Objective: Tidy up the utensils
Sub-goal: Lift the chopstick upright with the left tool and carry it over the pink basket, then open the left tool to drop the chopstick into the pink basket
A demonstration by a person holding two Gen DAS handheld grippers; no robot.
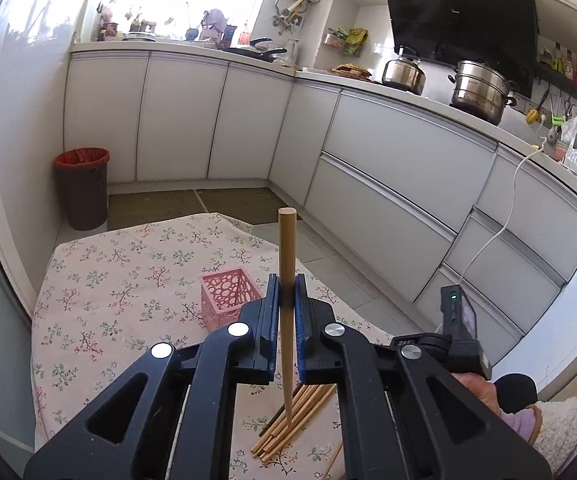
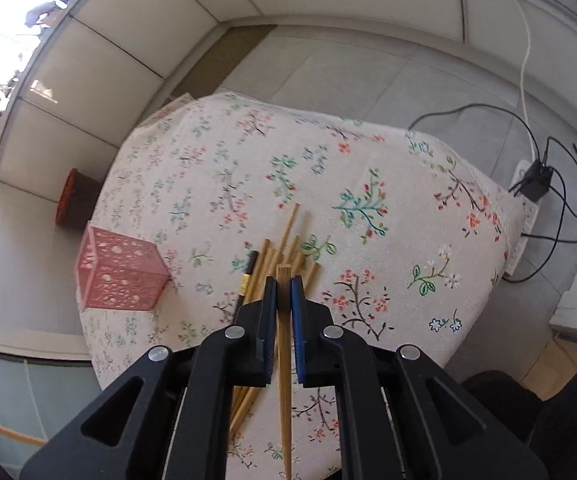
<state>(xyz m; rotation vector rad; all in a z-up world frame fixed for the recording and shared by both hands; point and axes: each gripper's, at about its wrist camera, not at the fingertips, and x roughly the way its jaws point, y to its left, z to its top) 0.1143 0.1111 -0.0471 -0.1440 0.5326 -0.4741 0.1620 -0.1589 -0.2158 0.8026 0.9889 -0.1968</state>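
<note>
My left gripper (image 1: 287, 290) is shut on a wooden chopstick (image 1: 287, 248) that stands upright, its tip just above a pile of wooden chopsticks (image 1: 300, 416) on the floral tablecloth (image 1: 128, 288). A pink perforated holder (image 1: 228, 294) stands just left of the gripper. My right gripper (image 2: 284, 292) is shut on another wooden chopstick (image 2: 284, 360), held over the same pile (image 2: 284, 248), which includes one black chopstick (image 2: 248, 276). The pink holder (image 2: 118, 276) stands to the left of the pile.
White kitchen cabinets (image 1: 388, 168) run behind the table. A brown bin with a red liner (image 1: 82, 188) stands on the floor at the left. A power strip with cables (image 2: 528, 200) lies on the floor to the right of the table.
</note>
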